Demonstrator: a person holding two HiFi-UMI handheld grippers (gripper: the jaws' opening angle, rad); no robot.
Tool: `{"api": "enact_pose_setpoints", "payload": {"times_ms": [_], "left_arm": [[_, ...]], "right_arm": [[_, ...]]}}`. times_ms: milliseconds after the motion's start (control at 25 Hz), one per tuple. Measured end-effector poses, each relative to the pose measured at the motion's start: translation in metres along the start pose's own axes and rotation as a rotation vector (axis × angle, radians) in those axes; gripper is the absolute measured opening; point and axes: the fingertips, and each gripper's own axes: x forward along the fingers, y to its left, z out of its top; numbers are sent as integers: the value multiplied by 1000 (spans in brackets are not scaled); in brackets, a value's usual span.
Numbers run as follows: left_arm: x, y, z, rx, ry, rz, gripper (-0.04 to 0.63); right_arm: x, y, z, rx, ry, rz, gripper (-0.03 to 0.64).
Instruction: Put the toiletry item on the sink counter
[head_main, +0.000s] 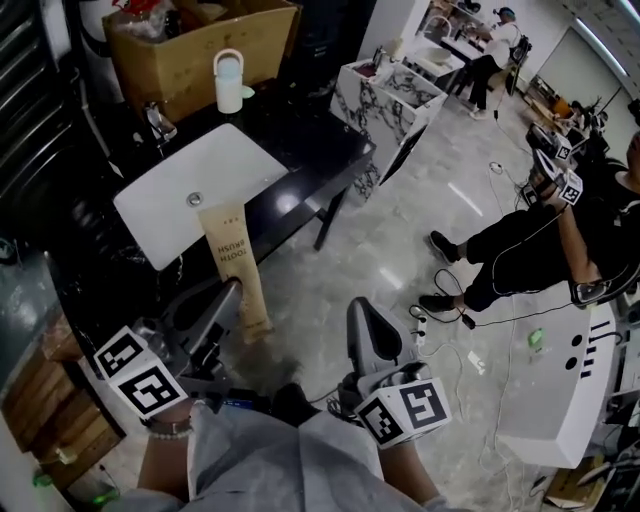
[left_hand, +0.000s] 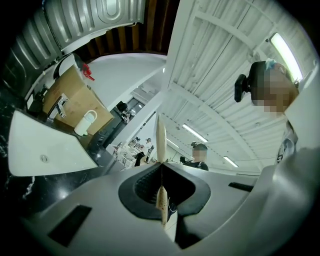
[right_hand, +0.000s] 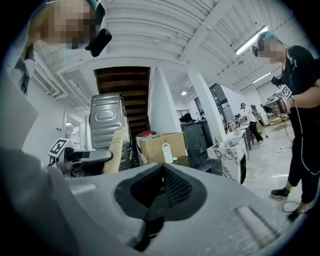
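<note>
Toothbrush box (head_main: 236, 262) pinched by left gripper (head_main: 230, 296); right gripper (head_main: 362, 312) empty.

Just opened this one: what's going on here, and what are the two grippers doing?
A person holds a two-jaw gripper in each hand. The left gripper is shut on the lower part of a long, flat tan pack printed TOOTH BRUSH, held in the air in front of the black sink counter with its white rectangular basin. The pack is not yet set down. The right gripper is shut and empty.
</note>
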Motion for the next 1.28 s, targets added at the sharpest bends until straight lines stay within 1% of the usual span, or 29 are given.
{"api": "enact_pose_setpoints", "payload": {"times_ms": [360,520,720,960,1280], "left_arm": [[54,-6,-7,32,-55,56,8],[69,-9,-9,46,-82,82,8],[80,-11,-13,48,-107,113,8],[91,-10,-16,49,-103,127,8],[103,3,-7,56,-103,134,8]], "right_arm": [[25,-56,14,2,-3,89,-2],[34,-72,20,-2,-5,137,-3],[42,-83,20,3,5,184,-3],[46,-90,18,17,11,201,-3],[62,-92,18,17,14,218,-2]]}}
